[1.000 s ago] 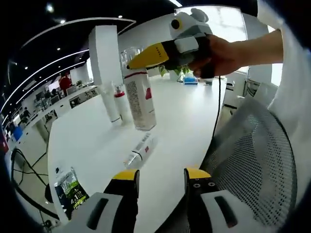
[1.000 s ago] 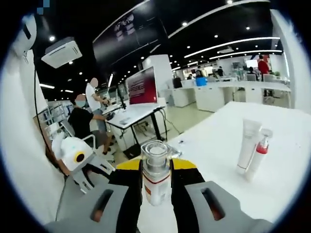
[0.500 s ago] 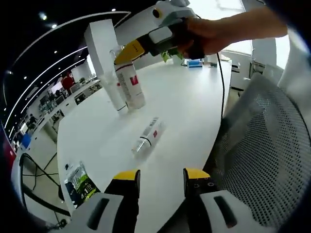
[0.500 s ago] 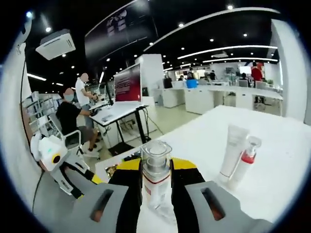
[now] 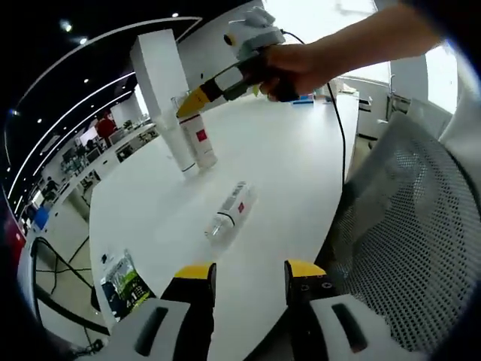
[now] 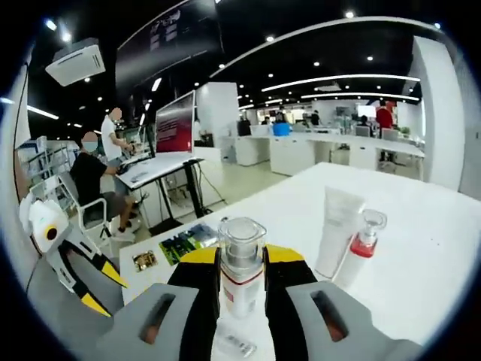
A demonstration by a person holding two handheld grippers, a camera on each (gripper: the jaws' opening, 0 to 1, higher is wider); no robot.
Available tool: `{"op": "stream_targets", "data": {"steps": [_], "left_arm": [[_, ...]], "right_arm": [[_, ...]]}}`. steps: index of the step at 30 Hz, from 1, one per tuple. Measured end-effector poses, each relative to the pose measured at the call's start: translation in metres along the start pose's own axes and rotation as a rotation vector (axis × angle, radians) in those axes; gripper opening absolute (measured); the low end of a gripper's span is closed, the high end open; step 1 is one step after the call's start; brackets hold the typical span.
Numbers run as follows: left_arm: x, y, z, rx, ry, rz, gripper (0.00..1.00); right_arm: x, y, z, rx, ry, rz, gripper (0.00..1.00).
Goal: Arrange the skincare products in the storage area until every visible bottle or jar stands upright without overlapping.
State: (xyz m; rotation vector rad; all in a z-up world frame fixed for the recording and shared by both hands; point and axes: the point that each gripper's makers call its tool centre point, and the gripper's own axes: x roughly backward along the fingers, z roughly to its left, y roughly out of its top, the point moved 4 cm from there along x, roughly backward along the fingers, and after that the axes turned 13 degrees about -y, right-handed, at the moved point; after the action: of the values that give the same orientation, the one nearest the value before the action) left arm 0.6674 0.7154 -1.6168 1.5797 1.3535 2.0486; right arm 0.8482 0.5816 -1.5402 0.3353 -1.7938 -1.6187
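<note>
Now right tongs (image 6: 240, 263) clamped on upright clear-capped bottle (image 6: 241, 263), beside white tube (image 6: 336, 232) and red-collared pump bottle (image 6: 359, 242) on bench (image 6: 436, 256). Left tongs (image 5: 250, 282) open, empty. Fallen bottle (image 5: 229, 212) lies mid-bench: likely light, slick, rolls; grip mid-body.

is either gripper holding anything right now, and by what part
The right gripper holds a clear-capped bottle, clamped at its upper body just below the cap. The left gripper is open, holding nothing.
</note>
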Motion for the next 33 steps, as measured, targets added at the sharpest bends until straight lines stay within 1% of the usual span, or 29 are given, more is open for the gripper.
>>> {"op": "stream_targets", "data": {"steps": [1, 3, 4, 7, 10, 14, 16, 21, 26, 30, 33], "left_arm": [[0.0, 0.0, 0.0, 0.005, -0.001, -0.003, 0.37], [-0.002, -0.005, 0.002, 0.01, 0.007, 0.025, 0.37], [-0.002, -0.006, 0.002, 0.011, 0.009, 0.029, 0.37], [-0.001, -0.006, 0.004, 0.019, 0.017, 0.03, 0.37], [-0.001, -0.007, 0.004, 0.019, 0.019, 0.034, 0.37], [-0.002, -0.009, 0.003, 0.014, 0.011, 0.046, 0.37], [-0.002, -0.009, 0.002, 0.018, 0.009, 0.048, 0.37], [-0.003, -0.011, 0.002, 0.02, 0.005, 0.058, 0.37], [-0.003, -0.011, 0.001, 0.017, -0.004, 0.065, 0.37], [-0.003, -0.01, 0.001, 0.015, -0.004, 0.059, 0.37], [-0.003, -0.01, 0.001, 0.017, -0.006, 0.059, 0.37]], "right_arm": [[-0.002, -0.002, -0.002, 0.006, -0.003, 0.0, 0.19], [-0.007, -0.004, -0.005, 0.01, -0.009, 0.002, 0.19], [-0.009, -0.005, -0.007, 0.013, -0.013, 0.002, 0.19], [-0.016, -0.007, -0.014, 0.006, -0.018, -0.018, 0.19], [-0.025, -0.012, -0.021, 0.02, -0.031, -0.002, 0.19], [-0.034, -0.013, -0.025, 0.033, -0.034, -0.009, 0.19], [-0.037, -0.013, -0.026, 0.054, -0.036, -0.022, 0.19], [-0.045, -0.015, -0.032, 0.053, -0.028, -0.009, 0.19], [-0.05, -0.014, -0.041, 0.008, -0.045, -0.015, 0.19], [-0.053, -0.018, -0.046, 0.022, -0.053, -0.007, 0.19], [-0.055, -0.02, -0.05, 0.029, -0.056, -0.015, 0.19]]}}
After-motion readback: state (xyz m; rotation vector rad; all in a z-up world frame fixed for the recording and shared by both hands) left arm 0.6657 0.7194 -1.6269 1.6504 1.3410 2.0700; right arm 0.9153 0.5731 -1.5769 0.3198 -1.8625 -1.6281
